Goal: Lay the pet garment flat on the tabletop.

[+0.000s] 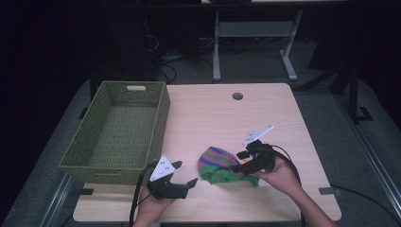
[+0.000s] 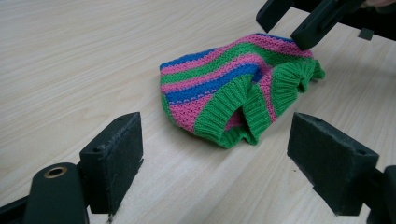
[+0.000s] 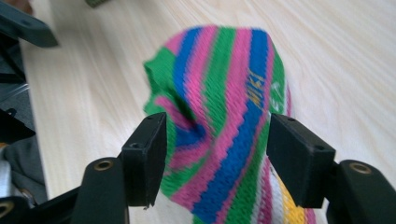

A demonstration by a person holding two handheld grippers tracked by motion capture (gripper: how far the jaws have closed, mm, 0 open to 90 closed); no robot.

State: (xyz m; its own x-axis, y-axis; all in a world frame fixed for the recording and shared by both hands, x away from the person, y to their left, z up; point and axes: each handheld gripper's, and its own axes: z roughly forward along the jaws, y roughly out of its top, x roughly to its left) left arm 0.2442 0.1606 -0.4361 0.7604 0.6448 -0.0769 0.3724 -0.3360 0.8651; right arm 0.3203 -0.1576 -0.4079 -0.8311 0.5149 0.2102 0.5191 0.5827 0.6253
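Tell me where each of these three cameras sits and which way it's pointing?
High view: above the table, looking forward and down; both forearms, left gripper and right gripper show.
Left gripper view: on the left gripper, facing the striped knit hat; its open jaws show.
Right gripper view: on the right gripper, jaws either side of the hat.
All share the hat.

Knitted wool, woven wicker, pale wood

The striped knit hat (image 2: 233, 91) is ribbed, soft yarn; the table (image 1: 213, 118) is smooth matt wood laminate; the green basket (image 1: 118, 127) is rough weave.
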